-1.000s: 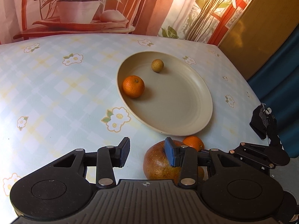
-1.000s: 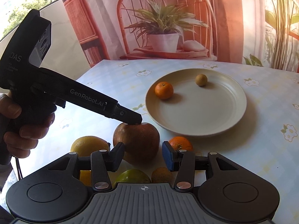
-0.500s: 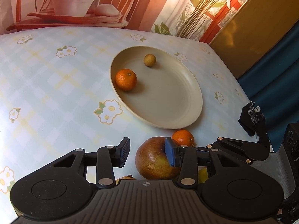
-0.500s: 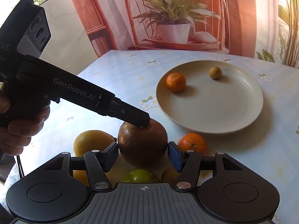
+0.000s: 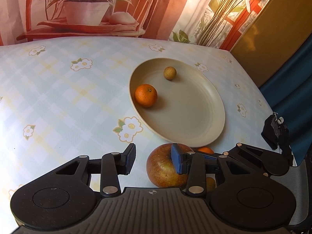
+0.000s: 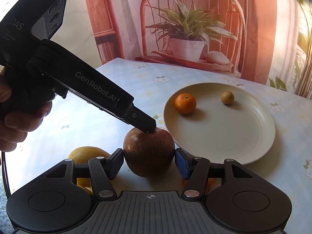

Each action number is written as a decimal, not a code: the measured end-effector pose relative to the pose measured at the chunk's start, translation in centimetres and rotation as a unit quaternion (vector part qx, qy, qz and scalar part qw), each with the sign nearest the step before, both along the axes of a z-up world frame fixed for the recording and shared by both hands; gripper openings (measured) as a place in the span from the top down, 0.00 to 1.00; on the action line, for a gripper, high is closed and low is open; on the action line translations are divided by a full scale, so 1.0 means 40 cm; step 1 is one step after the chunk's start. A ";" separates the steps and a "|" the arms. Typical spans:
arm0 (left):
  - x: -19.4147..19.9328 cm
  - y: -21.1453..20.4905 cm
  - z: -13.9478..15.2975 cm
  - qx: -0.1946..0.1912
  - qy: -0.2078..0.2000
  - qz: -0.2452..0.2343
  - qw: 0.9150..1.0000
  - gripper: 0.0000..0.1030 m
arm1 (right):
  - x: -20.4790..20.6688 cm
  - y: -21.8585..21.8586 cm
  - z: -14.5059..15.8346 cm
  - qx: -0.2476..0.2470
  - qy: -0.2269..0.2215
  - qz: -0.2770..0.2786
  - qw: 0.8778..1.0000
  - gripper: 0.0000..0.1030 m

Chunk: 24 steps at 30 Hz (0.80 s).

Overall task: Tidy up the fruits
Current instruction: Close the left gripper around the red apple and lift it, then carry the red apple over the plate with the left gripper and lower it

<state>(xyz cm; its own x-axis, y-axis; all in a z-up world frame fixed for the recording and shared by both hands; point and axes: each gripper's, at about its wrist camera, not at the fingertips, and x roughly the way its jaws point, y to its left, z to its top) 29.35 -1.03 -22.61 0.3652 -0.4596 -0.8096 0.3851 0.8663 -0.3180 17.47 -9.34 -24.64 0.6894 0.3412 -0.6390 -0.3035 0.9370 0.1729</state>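
- The right gripper (image 6: 149,162) straddles a large reddish-brown apple (image 6: 149,153) that sits on the table just short of the plate. One pad is on each side of the fruit. Its jaws have just been opening wider around the apple; the left pad looks to be at the skin, while a thin gap shows at the blue right pad, so no firm grip is visible.
- The left gripper (image 5: 154,160) comes in from the left of the right wrist view, with a person's hand (image 6: 13,124) round its grip. Its jaws stand a moderate way apart with nothing between them. One fingertip (image 6: 149,126) rests on the top of the apple at the stem hollow.
- Beside the apple on the table lie a yellow-orange citrus (image 6: 85,154) on the left and a small orange (image 5: 203,149), mostly hidden behind the gripper links.
- Beyond the apple sits a shallow cream plate (image 6: 243,142). It holds a mandarin (image 6: 185,103) near its left edge and a small tan round fruit (image 6: 227,97) farther back, well apart from each other.
- The table wears a pale blue checked cloth (image 5: 64,101) printed with white flowers.
- Behind the table hangs a curtain (image 6: 261,29) printed with a wicker chair and a potted plant.
- In the left wrist view a yellow-brown panel (image 5: 273,39) and a dark blue cloth (image 5: 292,89) stand at the far right.
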 end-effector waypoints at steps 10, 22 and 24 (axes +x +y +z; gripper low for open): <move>-0.018 0.008 -0.026 -0.052 0.039 -0.010 0.998 0.60 | -0.007 -0.036 -0.008 0.034 0.034 0.001 0.999 0.47; -0.021 0.014 -0.031 -0.064 0.049 -0.004 0.997 0.61 | -0.002 -0.030 -0.009 0.030 0.032 0.002 0.999 0.45; -0.022 0.015 -0.029 -0.065 0.050 -0.004 0.997 0.63 | -0.006 -0.029 -0.009 0.027 0.027 0.002 0.999 0.46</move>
<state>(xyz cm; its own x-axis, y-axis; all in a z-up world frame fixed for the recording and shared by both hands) 28.46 -0.44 -23.77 0.2821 -0.5660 -0.7747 0.3520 0.8122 -0.4652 17.21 -10.50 -24.99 0.6535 0.3784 -0.6555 -0.2955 0.9249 0.2393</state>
